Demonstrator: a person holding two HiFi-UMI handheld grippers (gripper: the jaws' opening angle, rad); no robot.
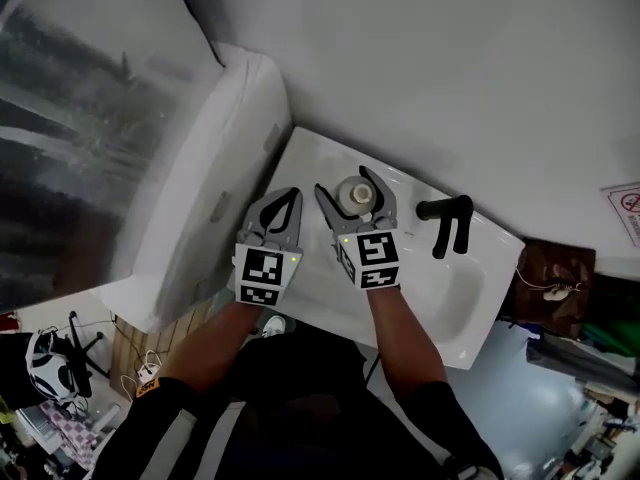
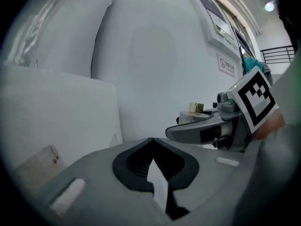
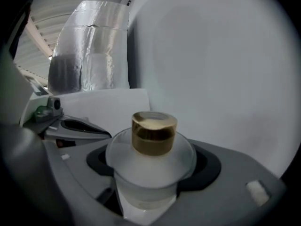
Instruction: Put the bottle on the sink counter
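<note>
A frosted white bottle (image 1: 357, 196) with a gold cap (image 3: 154, 132) sits between the jaws of my right gripper (image 1: 342, 180), which is shut on its rounded body (image 3: 150, 173). It is over the back left part of the white sink counter (image 1: 310, 153), close to the wall. Whether its base touches the counter is hidden. My left gripper (image 1: 290, 196) hovers just left of it, shut and empty, its tips meeting (image 2: 151, 142). In the left gripper view, the right gripper (image 2: 207, 128) and the cap (image 2: 196, 108) show at the right.
A black faucet (image 1: 445, 220) stands right of the bottle, above the white basin (image 1: 455, 303). A tall white unit (image 1: 200, 188) borders the counter on the left. The pale wall (image 1: 450, 68) runs directly behind. Clutter lies on the floor at lower left and right.
</note>
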